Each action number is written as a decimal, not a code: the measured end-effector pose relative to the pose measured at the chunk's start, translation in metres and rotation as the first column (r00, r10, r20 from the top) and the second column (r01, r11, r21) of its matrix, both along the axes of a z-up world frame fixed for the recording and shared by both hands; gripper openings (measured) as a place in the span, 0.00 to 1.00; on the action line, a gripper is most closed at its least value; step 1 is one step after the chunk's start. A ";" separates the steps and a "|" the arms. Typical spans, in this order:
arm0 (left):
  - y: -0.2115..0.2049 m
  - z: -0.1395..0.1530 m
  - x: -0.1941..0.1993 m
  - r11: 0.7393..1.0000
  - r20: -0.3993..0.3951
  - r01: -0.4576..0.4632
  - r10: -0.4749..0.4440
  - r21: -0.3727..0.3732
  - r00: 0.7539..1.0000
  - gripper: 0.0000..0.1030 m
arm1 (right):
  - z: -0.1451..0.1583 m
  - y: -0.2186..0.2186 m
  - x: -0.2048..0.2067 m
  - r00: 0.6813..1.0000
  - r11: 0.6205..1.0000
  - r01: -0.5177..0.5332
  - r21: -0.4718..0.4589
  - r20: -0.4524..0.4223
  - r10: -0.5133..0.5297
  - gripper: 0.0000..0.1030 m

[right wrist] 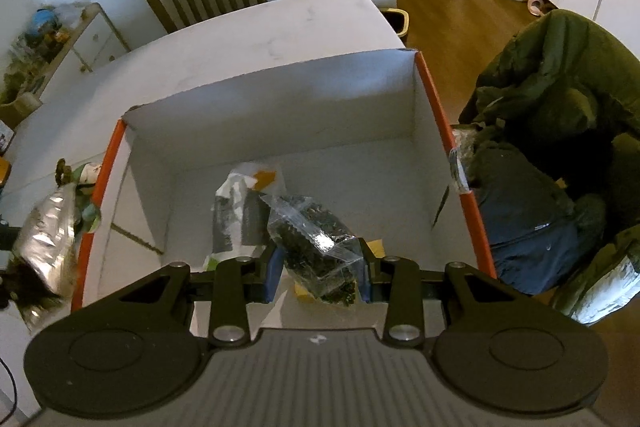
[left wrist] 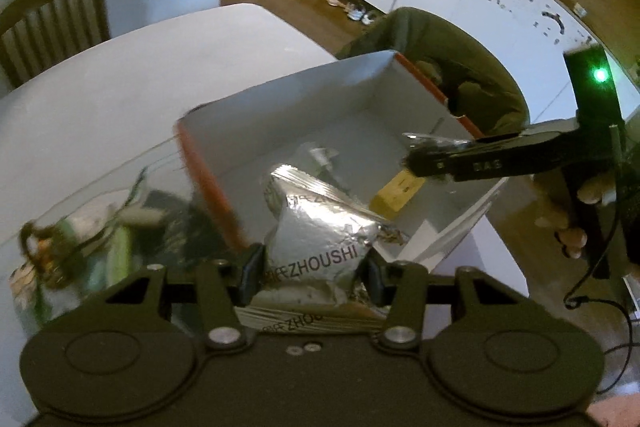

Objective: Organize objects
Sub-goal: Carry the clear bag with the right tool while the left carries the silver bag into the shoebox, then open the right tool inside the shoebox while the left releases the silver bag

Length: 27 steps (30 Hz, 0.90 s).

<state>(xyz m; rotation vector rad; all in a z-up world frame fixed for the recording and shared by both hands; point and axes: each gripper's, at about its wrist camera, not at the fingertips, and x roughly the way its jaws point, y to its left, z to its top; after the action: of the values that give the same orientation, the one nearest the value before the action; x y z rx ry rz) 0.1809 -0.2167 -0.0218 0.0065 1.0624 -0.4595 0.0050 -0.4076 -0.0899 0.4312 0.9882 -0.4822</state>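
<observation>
Box (right wrist: 280, 99) on white table (right wrist: 280, 23)

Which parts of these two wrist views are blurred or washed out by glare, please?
Left wrist view: the items on the table left of the box are smeared by motion blur, while the silver foil packet in the left gripper glares yet its lettering reads. Right wrist view: mostly sharp; the clear bag of dark bits in the right gripper shows small highlights, and the foil packet at the left edge is blurred.
</observation>
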 end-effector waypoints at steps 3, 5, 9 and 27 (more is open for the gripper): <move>-0.022 -0.008 0.014 1.000 -0.006 0.011 -0.011 0.022 1.000 0.48 | -0.002 -0.004 0.003 1.000 1.000 0.002 -0.003 -0.008 -0.002 0.35; -0.035 -0.014 0.021 0.999 -0.003 0.024 -0.024 0.048 1.000 0.48 | -0.003 -0.005 0.006 1.000 1.000 0.004 -0.008 -0.014 -0.004 0.35; -0.057 -0.025 0.031 0.994 -0.009 0.062 -0.062 0.092 0.998 0.47 | -0.009 -0.006 0.013 1.000 1.000 0.005 -0.009 -0.028 -0.005 0.35; -0.085 -0.073 0.050 0.978 -0.091 0.116 -0.101 0.172 0.991 0.49 | -0.040 -0.002 0.029 0.992 1.000 -0.011 0.003 -0.127 0.011 0.36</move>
<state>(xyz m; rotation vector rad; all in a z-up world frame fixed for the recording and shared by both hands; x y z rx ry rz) 0.2304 -0.3016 -0.0944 0.2062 1.1848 -0.4657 0.0336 -0.4098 -0.1301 0.4003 1.1137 -0.5034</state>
